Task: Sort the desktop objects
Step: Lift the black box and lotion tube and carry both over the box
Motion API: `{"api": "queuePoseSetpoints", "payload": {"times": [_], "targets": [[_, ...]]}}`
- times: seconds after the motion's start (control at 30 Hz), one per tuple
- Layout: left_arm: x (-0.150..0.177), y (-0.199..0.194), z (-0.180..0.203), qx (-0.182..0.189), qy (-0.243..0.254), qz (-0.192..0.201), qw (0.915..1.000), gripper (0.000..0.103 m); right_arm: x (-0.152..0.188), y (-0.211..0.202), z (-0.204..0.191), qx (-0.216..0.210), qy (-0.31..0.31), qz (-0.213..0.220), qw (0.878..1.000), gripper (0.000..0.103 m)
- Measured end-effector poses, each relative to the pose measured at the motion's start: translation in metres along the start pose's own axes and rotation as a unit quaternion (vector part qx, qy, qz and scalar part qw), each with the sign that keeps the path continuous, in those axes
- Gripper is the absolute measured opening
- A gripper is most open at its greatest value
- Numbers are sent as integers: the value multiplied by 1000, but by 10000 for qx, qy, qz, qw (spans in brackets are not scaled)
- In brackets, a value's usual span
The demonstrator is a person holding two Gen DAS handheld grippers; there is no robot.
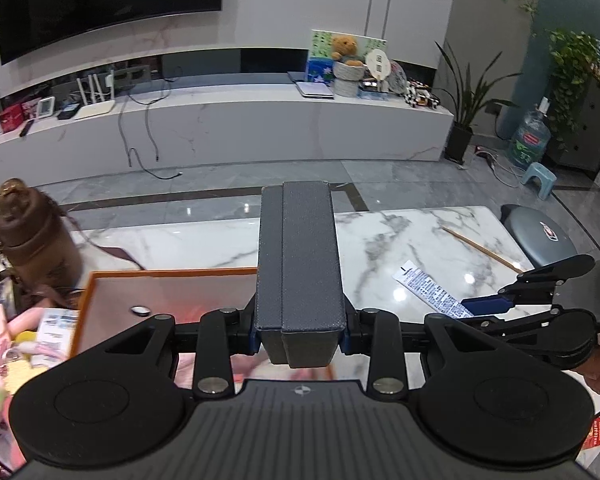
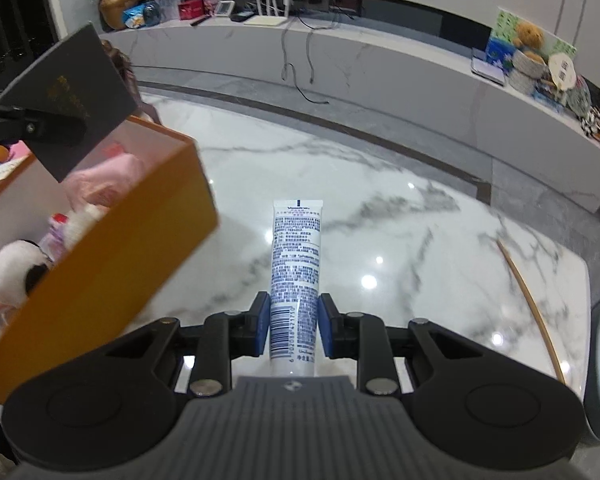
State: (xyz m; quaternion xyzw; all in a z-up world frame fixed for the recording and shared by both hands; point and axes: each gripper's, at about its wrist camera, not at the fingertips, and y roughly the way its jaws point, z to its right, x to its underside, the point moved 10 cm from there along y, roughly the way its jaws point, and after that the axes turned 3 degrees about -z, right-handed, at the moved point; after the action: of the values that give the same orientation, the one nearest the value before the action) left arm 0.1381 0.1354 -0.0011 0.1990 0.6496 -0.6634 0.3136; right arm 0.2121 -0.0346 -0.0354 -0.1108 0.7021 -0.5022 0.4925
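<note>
My left gripper (image 1: 299, 330) is shut on a dark grey box (image 1: 300, 256) and holds it upright above the orange storage box (image 1: 168, 276); the grey box also shows in the right wrist view (image 2: 66, 96). My right gripper (image 2: 294, 330) is shut on a white tube with blue print (image 2: 296, 276), which points forward over the marble table (image 2: 400, 208). The tube also shows in the left wrist view (image 1: 430, 290). The orange box (image 2: 112, 264) holds pink and white soft toys (image 2: 16, 268).
A thin wooden stick (image 2: 530, 302) lies on the table's right side. A brown bottle (image 1: 32, 236) stands at the left behind the orange box. A grey round stool (image 1: 540, 232) is beyond the table's right end. Papers and small items (image 1: 32, 340) lie at the left.
</note>
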Motion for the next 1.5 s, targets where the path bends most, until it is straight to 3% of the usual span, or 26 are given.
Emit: {"api": "queuePoseSetpoints", "payload": {"times": [0.53, 0.9, 1.5], "targets": [[29, -14, -72, -378, -224, -237, 9988, 39, -50, -23, -118, -685, -625, 542, 9942, 27], [61, 4, -97, -669, -90, -750, 9949, 39, -33, 3, -191, -1080, -1448, 21, 9836, 27], [92, 19, -105, -932, 405, -1229, 9872, 39, -14, 39, -226, -1014, -2009, -484, 9731, 27]]}}
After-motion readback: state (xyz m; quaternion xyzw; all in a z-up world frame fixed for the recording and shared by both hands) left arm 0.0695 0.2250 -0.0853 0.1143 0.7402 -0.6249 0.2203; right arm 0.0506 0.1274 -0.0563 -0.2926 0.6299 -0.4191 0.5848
